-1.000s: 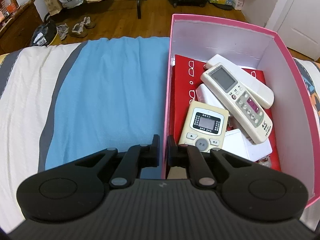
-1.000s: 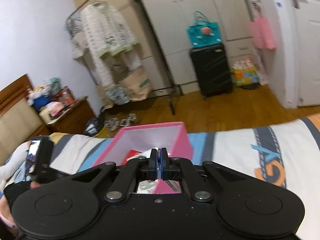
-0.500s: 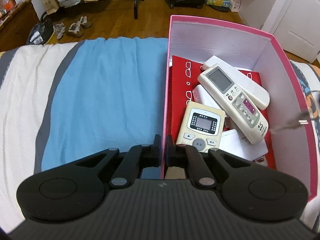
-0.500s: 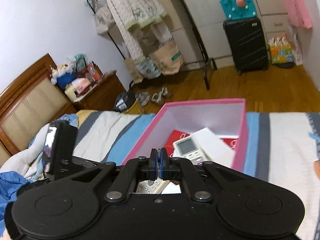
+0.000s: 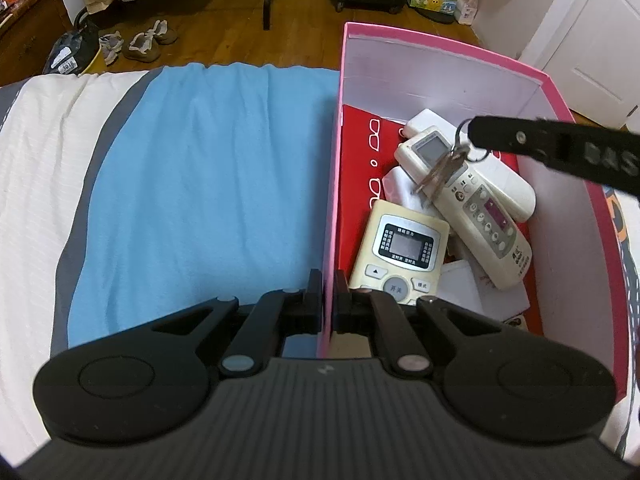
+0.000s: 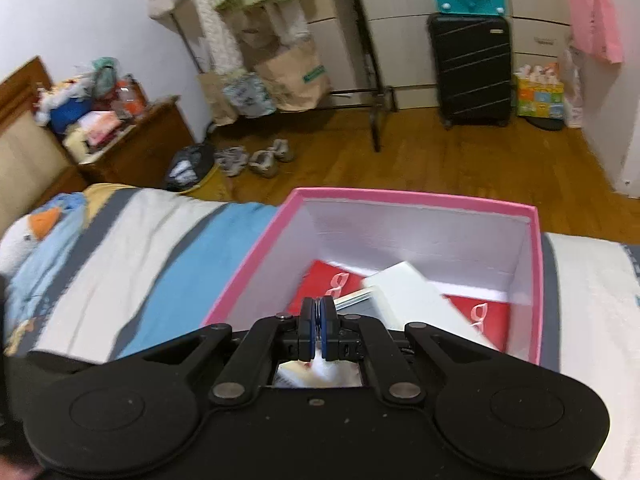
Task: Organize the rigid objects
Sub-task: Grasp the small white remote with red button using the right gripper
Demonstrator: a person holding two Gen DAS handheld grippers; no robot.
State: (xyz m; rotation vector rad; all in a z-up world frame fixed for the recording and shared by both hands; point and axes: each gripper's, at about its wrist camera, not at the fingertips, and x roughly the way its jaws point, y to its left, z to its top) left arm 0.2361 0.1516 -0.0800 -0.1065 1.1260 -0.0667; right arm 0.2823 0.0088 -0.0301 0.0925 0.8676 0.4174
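A pink box (image 5: 448, 46) with white inner walls sits on the bed. Inside lie a long white remote (image 5: 480, 216), a short cream remote (image 5: 404, 254), another white remote and white cards on a red sheet. My left gripper (image 5: 329, 288) is shut on the box's left wall. My right gripper (image 5: 476, 134) reaches in from the right, shut on a key ring; the keys (image 5: 442, 172) hang over the long remote. In the right wrist view the right gripper (image 6: 318, 320) is shut above the box (image 6: 416, 194); the keys are hidden there.
The bed has a blue, grey and white striped cover (image 5: 192, 168). Beyond it is a wood floor with shoes (image 5: 146, 40), paper bags, a clothes rack, a black suitcase (image 6: 472, 68) and a wooden nightstand (image 6: 132, 136). A plush toy (image 6: 28, 236) lies at the left.
The right gripper has come in over the box from the right, bringing the keys above the long remote. The left gripper has stayed clamped on the box wall.
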